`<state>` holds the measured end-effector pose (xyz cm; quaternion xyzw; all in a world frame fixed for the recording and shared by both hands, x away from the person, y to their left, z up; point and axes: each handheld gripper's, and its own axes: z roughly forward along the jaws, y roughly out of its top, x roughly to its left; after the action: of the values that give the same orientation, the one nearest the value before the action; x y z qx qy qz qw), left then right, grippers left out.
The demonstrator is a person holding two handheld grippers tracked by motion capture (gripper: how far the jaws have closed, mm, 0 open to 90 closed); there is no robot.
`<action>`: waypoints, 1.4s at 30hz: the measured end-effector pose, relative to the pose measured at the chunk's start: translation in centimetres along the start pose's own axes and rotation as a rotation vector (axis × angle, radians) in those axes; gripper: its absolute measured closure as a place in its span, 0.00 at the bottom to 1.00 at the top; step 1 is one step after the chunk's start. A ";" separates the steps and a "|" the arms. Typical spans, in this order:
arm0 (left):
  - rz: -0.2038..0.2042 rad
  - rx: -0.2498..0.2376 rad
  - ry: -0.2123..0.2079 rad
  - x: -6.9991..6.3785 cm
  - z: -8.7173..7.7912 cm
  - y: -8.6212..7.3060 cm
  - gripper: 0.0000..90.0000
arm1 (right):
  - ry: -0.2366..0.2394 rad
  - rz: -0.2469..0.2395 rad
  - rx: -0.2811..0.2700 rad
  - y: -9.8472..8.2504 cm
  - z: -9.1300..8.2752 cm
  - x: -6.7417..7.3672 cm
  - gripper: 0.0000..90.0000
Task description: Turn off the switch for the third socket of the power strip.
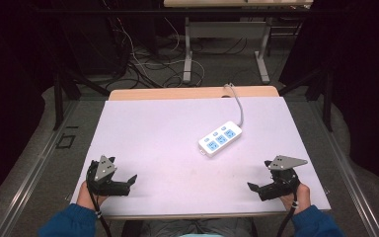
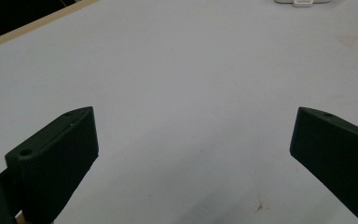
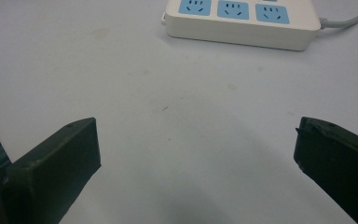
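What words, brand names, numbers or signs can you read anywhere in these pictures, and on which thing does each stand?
None can be read.
White power strip: blue socket faces with pin slots, no lettering legible.
Table cover: plain, unprinted.
Left tool and right tool: black, no marking visible.

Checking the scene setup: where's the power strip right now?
In the high view the power strip lies right of centre on the white table cover, ahead of the right gripper, untouched, its cord running to the far edge.
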<state>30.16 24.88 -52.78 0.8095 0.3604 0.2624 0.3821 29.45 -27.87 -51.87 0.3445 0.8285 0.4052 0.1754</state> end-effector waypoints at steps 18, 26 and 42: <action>0.006 0.004 0.003 0.0 0.0 0.0 0.01 | 0.005 -0.003 -0.004 0.3 0.4 -0.1 0.00; 0.007 0.015 -0.001 0.0 0.0 0.0 0.01 | 0.008 -0.006 0.010 0.9 0.9 0.0 0.00; 0.010 0.012 0.006 0.0 0.0 0.0 0.02 | -0.004 -0.002 0.028 2.0 1.7 -0.4 0.00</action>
<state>30.12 24.85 -52.78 0.8127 0.3590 0.2648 0.3748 31.55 -26.34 -51.27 0.3471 0.8340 0.3927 0.1726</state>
